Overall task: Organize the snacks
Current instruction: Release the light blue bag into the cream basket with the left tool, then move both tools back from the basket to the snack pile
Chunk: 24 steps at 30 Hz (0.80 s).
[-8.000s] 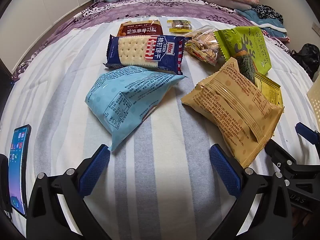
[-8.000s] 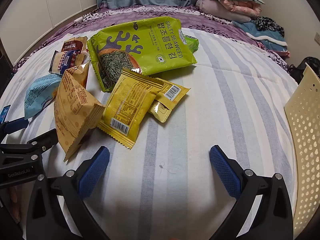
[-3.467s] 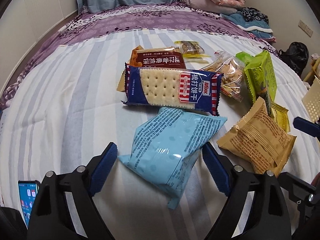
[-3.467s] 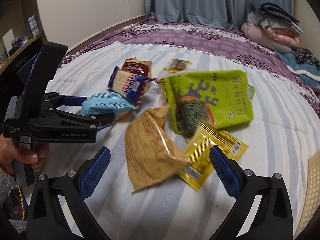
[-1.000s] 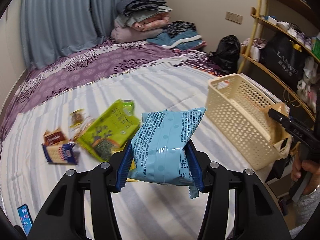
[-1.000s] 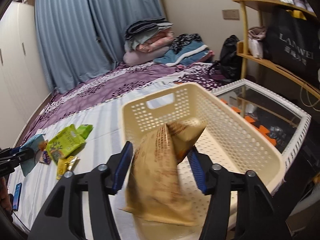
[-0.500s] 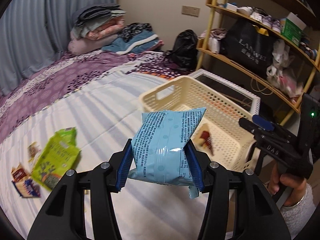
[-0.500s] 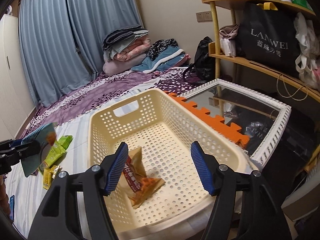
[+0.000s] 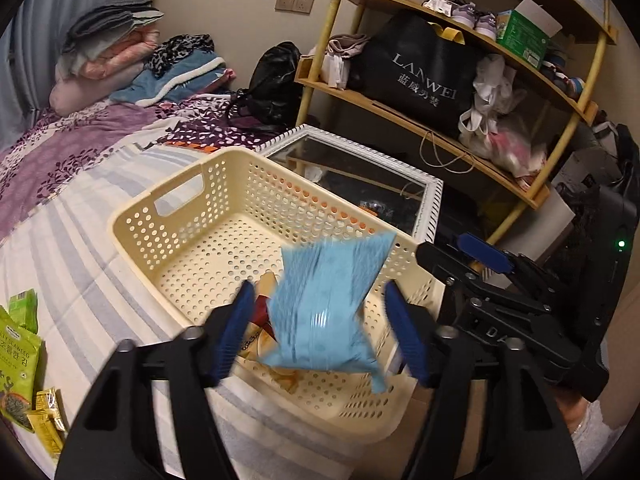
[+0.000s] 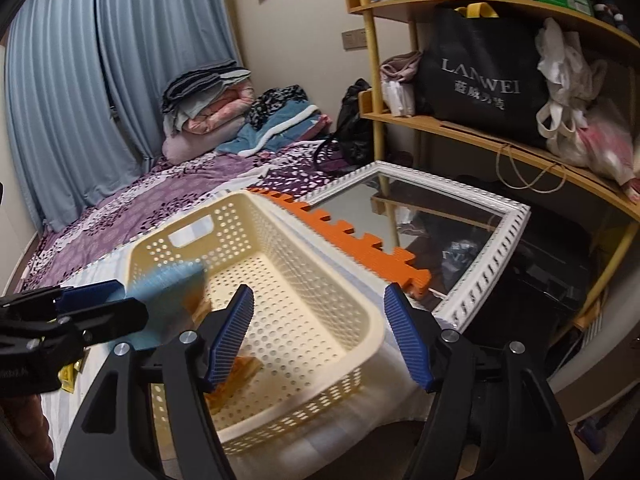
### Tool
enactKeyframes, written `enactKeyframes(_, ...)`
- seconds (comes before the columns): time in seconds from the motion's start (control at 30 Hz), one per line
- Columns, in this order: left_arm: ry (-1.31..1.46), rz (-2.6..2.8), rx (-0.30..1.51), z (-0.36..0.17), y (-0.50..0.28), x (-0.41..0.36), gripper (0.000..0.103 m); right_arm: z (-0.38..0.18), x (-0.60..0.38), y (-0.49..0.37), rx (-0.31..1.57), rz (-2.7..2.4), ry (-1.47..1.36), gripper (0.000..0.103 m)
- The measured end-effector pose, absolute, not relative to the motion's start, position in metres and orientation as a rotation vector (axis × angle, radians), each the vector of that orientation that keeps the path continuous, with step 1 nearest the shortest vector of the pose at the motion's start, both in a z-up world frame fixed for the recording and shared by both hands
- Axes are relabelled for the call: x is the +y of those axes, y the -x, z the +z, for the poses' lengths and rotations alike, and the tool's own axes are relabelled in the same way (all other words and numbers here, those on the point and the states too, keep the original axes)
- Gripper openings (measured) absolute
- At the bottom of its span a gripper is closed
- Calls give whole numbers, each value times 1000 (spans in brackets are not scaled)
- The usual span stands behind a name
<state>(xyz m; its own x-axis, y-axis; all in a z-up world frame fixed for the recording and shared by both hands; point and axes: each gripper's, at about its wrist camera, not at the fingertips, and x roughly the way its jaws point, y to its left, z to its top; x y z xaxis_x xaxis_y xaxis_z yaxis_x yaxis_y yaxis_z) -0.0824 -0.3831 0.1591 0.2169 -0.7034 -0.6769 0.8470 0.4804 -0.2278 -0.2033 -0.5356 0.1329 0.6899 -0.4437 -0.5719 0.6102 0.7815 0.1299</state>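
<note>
In the left wrist view the light blue snack packet (image 9: 324, 312) is blurred and dropping between my left gripper's (image 9: 318, 294) opening jaws, whose pads no longer press on it. Below it stands the cream perforated basket (image 9: 160, 216), with the tan packet (image 9: 260, 320) lying inside. My right gripper (image 10: 318, 296) hangs over the basket's near corner, its jaws opening with nothing between them. The right wrist view shows the blue packet (image 10: 168, 280) beside the left gripper's fingers (image 10: 92, 300), and the tan packet (image 10: 236, 368) on the basket floor (image 10: 304, 320). The right gripper (image 9: 460, 256) shows at the right of the left wrist view.
The basket sits at the edge of the striped bed (image 9: 60, 248). A green seaweed packet (image 9: 16, 352) and yellow packets (image 9: 44, 420) lie on the bed at the left. A white-framed mirror (image 9: 432, 196), orange foam mat (image 10: 360, 240) and loaded shelves (image 9: 420, 80) stand beyond.
The left gripper swung over the basket and let go of the blue packet, which now falls. The right gripper's jaws stand wider and it has shifted right; the tan packet lies in the basket.
</note>
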Motion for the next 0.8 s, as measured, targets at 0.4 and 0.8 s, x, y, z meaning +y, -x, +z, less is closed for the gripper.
enactKeyframes(0.4,-328,-847,692,170,73,-366,98,137,-527,196,540,-576,-322,80)
enactKeyframes(0.8,-334,-752,682,171,60,-337,99,142,-503,173,558,-510,-291,81)
